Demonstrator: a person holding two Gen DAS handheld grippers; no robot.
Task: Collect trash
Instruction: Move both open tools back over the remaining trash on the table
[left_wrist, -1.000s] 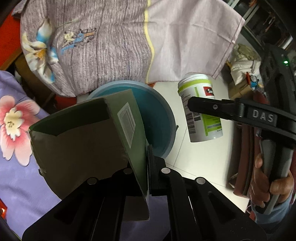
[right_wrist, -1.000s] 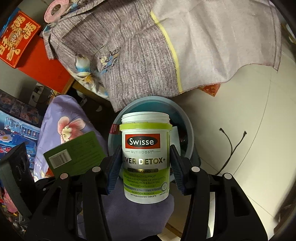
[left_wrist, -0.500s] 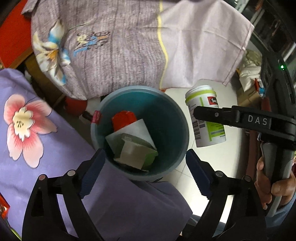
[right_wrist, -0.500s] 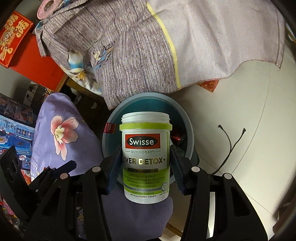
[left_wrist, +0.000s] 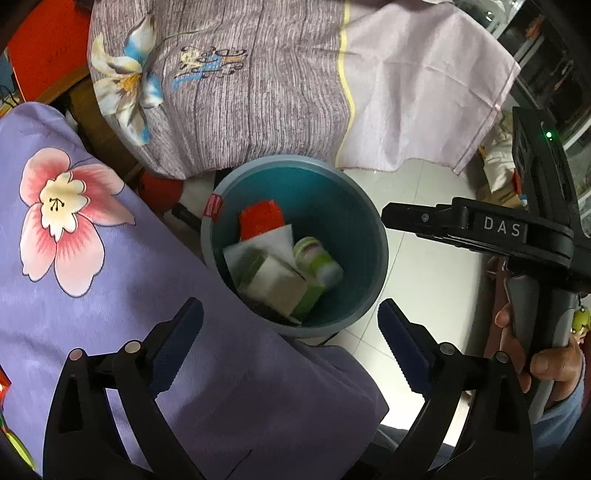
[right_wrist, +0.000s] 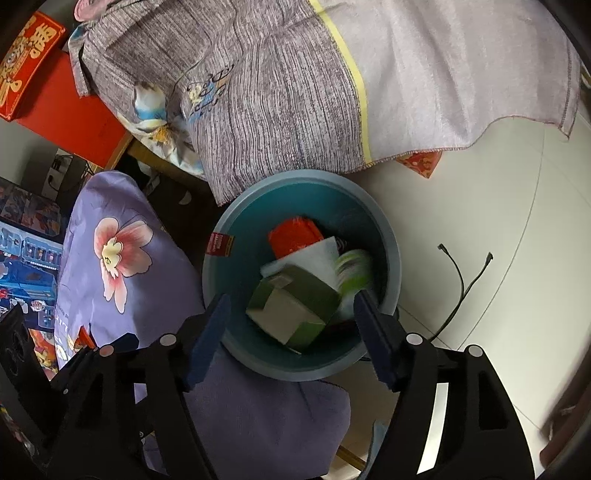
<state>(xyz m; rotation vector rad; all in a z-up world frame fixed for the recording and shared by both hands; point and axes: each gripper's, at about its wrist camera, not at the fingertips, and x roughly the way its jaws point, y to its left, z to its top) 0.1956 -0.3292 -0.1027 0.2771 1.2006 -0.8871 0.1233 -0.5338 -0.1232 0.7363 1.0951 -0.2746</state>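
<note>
A round teal bin (left_wrist: 373, 221) (right_wrist: 236, 266) stands on the white floor below both grippers. Inside lie a green carton (left_wrist: 273, 284) (right_wrist: 295, 306), a white-and-green Swisse bottle (left_wrist: 317, 260) (right_wrist: 352, 269), blurred with motion, a white sheet and a red item (left_wrist: 258, 219) (right_wrist: 293, 234). My left gripper (left_wrist: 290, 345) is open and empty above the bin's near rim. My right gripper (right_wrist: 291, 339) is open and empty over the bin. It also shows from the side in the left wrist view (left_wrist: 461, 225), right of the bin.
A purple floral cushion (left_wrist: 92, 288) (right_wrist: 122, 280) lies against the bin's left side. A grey-lilac floral cloth (left_wrist: 295, 81) (right_wrist: 314, 85) hangs over furniture behind the bin. A black cable (right_wrist: 461, 280) lies on the floor at right. Red boxes (right_wrist: 55, 96) sit at far left.
My left gripper opened and dropped the green carton into the bin. My right gripper then opened and the Swisse bottle fell into the bin.
</note>
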